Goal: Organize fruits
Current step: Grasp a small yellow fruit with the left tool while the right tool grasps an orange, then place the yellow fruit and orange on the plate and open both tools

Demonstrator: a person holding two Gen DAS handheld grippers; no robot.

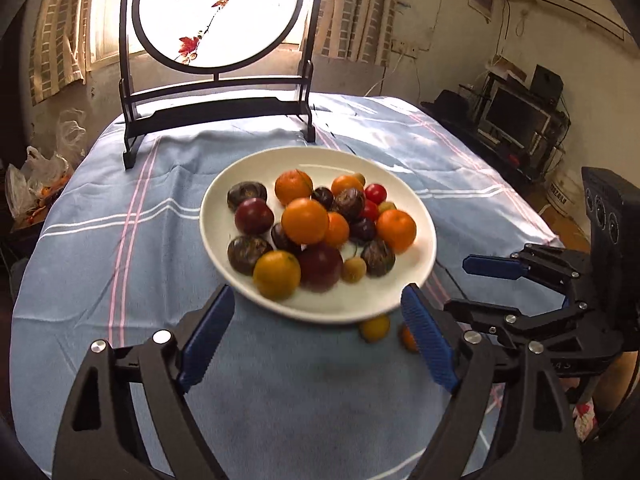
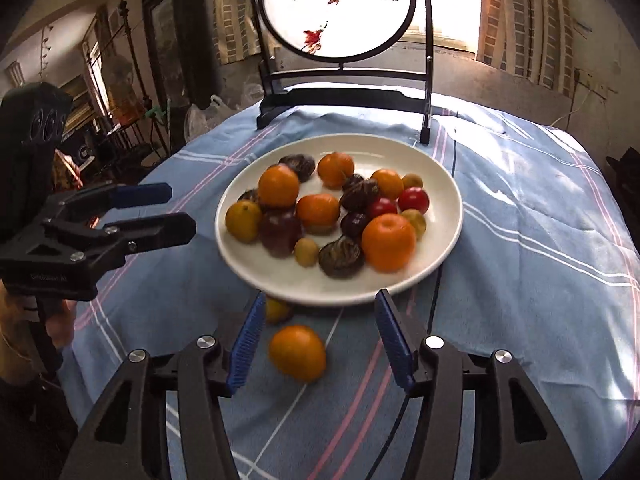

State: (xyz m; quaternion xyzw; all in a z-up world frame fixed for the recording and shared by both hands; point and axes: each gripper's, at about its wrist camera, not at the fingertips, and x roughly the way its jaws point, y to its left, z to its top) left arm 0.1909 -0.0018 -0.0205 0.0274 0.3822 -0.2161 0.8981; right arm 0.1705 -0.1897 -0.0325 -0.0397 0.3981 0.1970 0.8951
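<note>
Pretty much there, I'd say. The round white ceramic plate (image 2: 444,200) sits mid-table and already holds the heap: orange citrus, dark purple plums, brownish mottled round fruits, a couple of small red tomatoes and some little yellow ones. What's left are two strays on the cloth just off the plate's near rim: a round orange citrus fruit (image 2: 297,353) and a smaller yellow-orange fruit (image 2: 277,310), which is half tucked under the rim.

The right gripper (image 2: 320,340) has its blue-padded fingers spread wide with the orange one sitting between them, not touching either pad, so it looks like that's the next pick. The left gripper (image 1: 316,332) is just to the left of it, fingers also wide apart, holding nothing, aimed at the plate's near edge.

All of it rests on a light blue striped tablecloth (image 2: 540,240), with a black-framed round bird-painting screen (image 2: 340,4) at the far side.
</note>
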